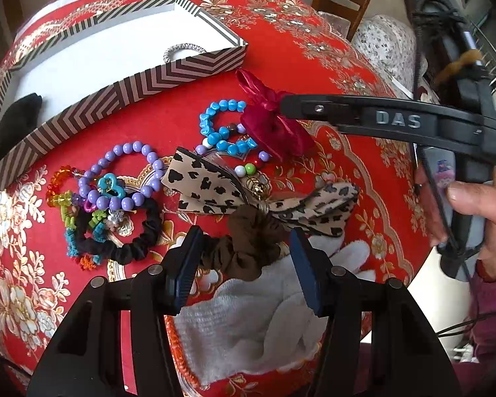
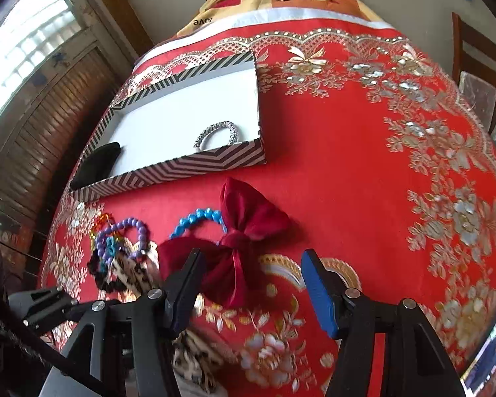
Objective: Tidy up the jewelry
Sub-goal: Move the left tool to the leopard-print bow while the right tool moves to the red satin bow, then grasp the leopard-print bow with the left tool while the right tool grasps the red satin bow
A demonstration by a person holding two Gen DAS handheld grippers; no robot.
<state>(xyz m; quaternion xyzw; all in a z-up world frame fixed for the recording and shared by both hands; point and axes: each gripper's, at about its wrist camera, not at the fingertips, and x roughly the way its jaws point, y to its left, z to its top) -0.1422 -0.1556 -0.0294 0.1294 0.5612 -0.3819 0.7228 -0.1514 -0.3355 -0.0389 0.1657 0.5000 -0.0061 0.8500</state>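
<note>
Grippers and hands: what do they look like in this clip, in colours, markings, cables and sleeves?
Both grippers are black plastic frames with silver pivot screws and blue ribbed pads. The left gripper shows its own fingers; the right gripper carries raised "DAS" lettering and trailing black cables. The bare right hand has a maroon sleeve.

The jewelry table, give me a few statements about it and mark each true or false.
1. The striped box holds a silver bracelet. True.
2. The red bow lies inside the box. False: it lies on the tablecloth, outside the box.
3. Both grippers are open. True: left gripper, right gripper.
4. The purple bead bracelet is in the left gripper. False: it rests on the cloth.
</note>
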